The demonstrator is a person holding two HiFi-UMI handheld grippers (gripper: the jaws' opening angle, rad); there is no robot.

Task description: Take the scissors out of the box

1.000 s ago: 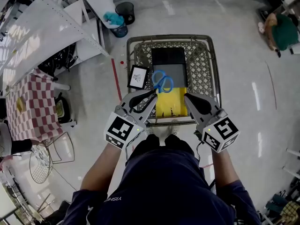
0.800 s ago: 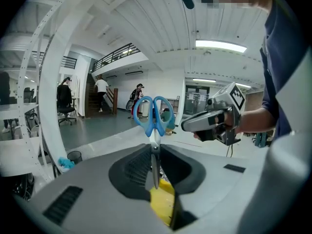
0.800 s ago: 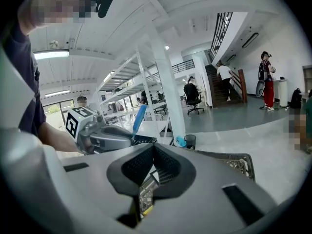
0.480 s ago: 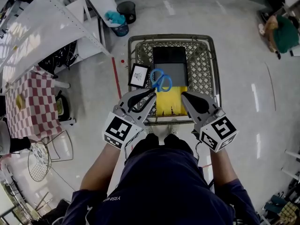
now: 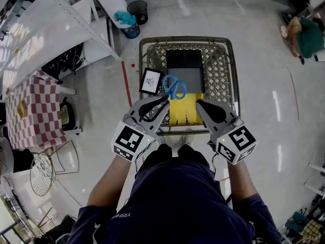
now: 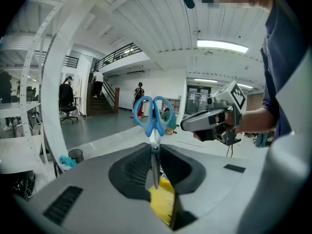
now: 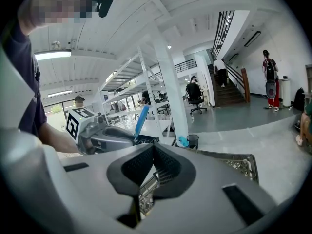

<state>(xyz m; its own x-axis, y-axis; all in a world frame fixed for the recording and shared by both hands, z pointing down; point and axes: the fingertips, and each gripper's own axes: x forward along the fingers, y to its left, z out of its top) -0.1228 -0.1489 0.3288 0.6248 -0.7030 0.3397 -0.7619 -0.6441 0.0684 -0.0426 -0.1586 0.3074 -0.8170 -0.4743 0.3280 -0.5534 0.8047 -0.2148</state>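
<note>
Left hand-held gripper [image 6: 155,149] is pinching the scissors [image 6: 155,115] by the blades, with the blue handles poking up in the air over the yellow box [image 5: 185,112] in the wire cart [image 5: 232,70]. I'd call the take-out basically done, with only carrying them clear and setting them down left. Right hand-held gripper [image 7: 152,149] has its jaws pressed together on nothing, near the box. Only the head view shows the box and cart layout, and only the left gripper view shows the blades clamped between the pads.

Grey metal wire-mesh cart [image 5: 224,80] standing on glossy pale floor [image 5: 264,55], open yellow cardboard box [image 5: 186,114] and flat black rectangular panel [image 5: 183,60] lying inside
</note>
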